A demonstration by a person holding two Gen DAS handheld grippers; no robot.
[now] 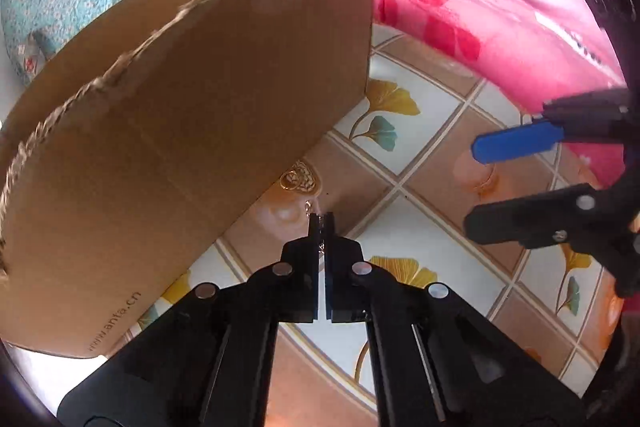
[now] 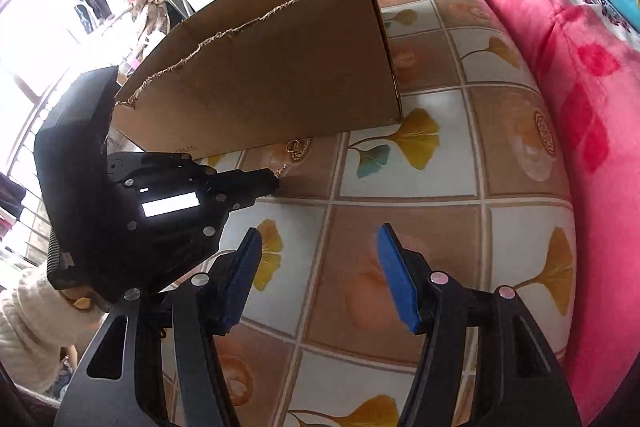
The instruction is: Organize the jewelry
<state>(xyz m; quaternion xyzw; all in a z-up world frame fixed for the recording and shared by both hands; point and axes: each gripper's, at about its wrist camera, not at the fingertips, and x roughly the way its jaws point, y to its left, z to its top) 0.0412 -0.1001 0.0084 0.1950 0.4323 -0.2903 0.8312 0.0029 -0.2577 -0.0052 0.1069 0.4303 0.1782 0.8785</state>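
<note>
Left wrist view. Left gripper (image 1: 320,217) jaws pressed together, tips low over the patterned cloth (image 1: 420,187). A thin pale chain (image 1: 309,206) shows at the tips and a glint between the closed fingers, so it looks pinched there, though it is too small to be certain. It trails from the tips up and left toward the cardboard box (image 1: 200,127), whose near wall stands just beside. The box top, with its torn edge, lies up and left of the jaws; judged, any drop into it means lifting over that wall. Right gripper (image 1: 476,183) enters from the right edge, blue pad above, dark finger below, a gap between them, nothing in it.

Right wrist view. Right gripper (image 2: 320,267) jaws stand well apart, blue pads (image 2: 396,279) bare, only cloth beneath. Left gripper (image 2: 276,183) lies ahead and left, its tip at the chain (image 2: 283,169), which runs in a short slant up and right toward the box (image 2: 280,79) base. Left is plainly the nearer hand; right is apart from the chain.

Surface: a soft cover printed with brown squares and ginkgo leaves (image 2: 412,139). A pink blanket (image 2: 580,87) runs along the right. A bright window (image 2: 48,7) with hanging clothes is at the left; a pale knit sleeve (image 2: 28,327) is at the lower left.
</note>
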